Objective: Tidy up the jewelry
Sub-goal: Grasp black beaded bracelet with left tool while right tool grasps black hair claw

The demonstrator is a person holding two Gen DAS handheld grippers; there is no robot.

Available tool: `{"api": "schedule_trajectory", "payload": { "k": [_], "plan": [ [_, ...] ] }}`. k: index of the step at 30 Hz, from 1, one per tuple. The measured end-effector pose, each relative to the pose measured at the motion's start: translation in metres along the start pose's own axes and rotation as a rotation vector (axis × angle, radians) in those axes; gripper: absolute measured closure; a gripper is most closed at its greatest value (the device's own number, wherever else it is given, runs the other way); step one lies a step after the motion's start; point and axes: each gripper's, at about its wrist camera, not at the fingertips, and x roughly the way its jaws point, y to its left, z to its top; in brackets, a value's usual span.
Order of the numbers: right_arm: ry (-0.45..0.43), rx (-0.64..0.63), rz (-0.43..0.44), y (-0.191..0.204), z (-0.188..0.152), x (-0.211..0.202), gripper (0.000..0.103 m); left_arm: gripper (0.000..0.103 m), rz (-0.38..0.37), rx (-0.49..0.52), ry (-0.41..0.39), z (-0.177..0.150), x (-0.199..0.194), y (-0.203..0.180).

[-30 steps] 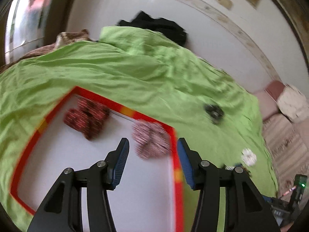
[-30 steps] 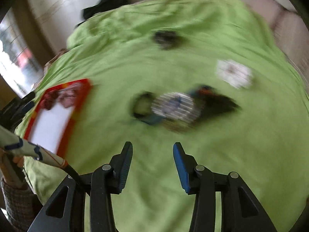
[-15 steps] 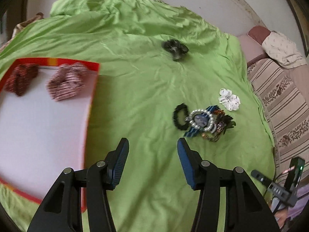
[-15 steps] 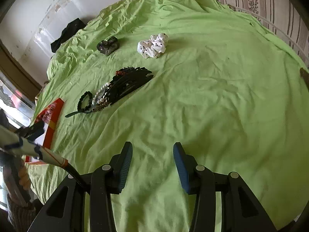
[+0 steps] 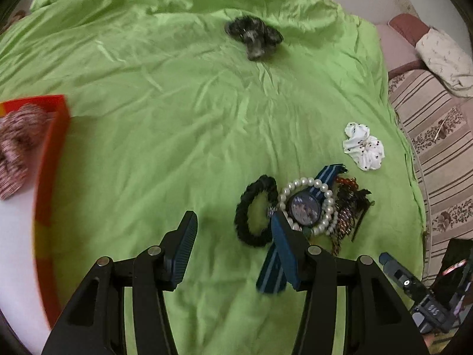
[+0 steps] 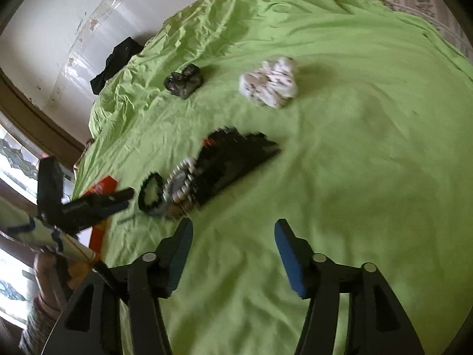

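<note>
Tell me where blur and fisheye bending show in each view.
Left wrist: red tray edge smeared, pearl bracelet fairly sharp, striped bedding curving at the right rim. Right wrist: white scrunchie and the black pile motion-blurred, wall bowed at the top left.

- Right claw [image 6: 233, 236] opening over bare green sheet [image 6: 354, 162], nothing between its jaws.
- Blurred jewelry pile [image 6: 207, 171] ahead; white scrunchie [image 6: 270, 84] and dark scrunchie [image 6: 184, 81] beyond.
</note>
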Motion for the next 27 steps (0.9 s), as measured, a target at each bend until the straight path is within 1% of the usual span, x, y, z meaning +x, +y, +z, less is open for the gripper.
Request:
{"api": "schedule_trajectory", "payload": {
  "k": [2, 5, 8, 9, 11, 12, 13, 14, 15, 16, 19, 21, 24, 27],
  "plan": [
    [0.003, 0.010, 0.016, 0.005, 0.008, 0.011, 0.039, 0.052, -0.008, 0.015, 0.017, 0.006, 0.011, -0.002],
    [0.013, 0.041, 0.042, 0.010, 0.019, 0.027, 0.039, 0.052, -0.027, 0.039, 0.022, 0.011, 0.020, -0.005],
    [0.006, 0.076, 0.029, 0.012, 0.029, 0.042, 0.038, 0.052, -0.041, 0.059, 0.019, 0.013, 0.025, -0.008],
    [0.005, 0.090, 0.025, 0.012, 0.032, 0.046, 0.038, 0.054, -0.041, 0.067, 0.018, 0.013, 0.025, -0.009],
    [0.004, 0.118, 0.009, 0.010, 0.035, 0.053, 0.038, 0.066, -0.016, 0.092, 0.008, 0.011, 0.025, -0.011],
    [0.006, 0.125, 0.004, 0.010, 0.037, 0.056, 0.038, 0.078, 0.003, 0.103, 0.005, 0.010, 0.025, -0.012],
    [0.010, 0.132, 0.000, 0.008, 0.037, 0.059, 0.042, 0.089, 0.023, 0.112, 0.001, 0.008, 0.025, -0.012],
    [0.014, 0.133, 0.000, 0.007, 0.037, 0.061, 0.047, 0.092, 0.019, 0.111, 0.002, 0.008, 0.024, -0.011],
    [0.025, 0.137, 0.032, 0.005, 0.037, 0.062, 0.065, 0.096, 0.012, 0.102, 0.002, 0.008, 0.022, -0.009],
    [0.033, 0.142, 0.059, 0.004, 0.036, 0.060, 0.082, 0.096, 0.004, 0.088, 0.002, 0.007, 0.019, -0.008],
    [0.005, 0.109, 0.035, 0.008, 0.034, 0.047, 0.092, 0.096, -0.003, 0.073, -0.021, 0.002, 0.005, -0.008],
    [-0.007, 0.084, 0.022, 0.011, 0.031, 0.036, 0.095, 0.096, -0.004, 0.070, -0.037, -0.003, -0.005, -0.010],
    [-0.020, 0.073, 0.023, 0.011, 0.026, 0.018, 0.097, 0.096, -0.020, 0.062, -0.071, -0.013, -0.026, -0.014],
    [-0.033, 0.060, 0.030, 0.013, 0.019, 0.002, 0.097, 0.096, -0.046, 0.052, -0.117, -0.023, -0.055, -0.017]
  ]
}}
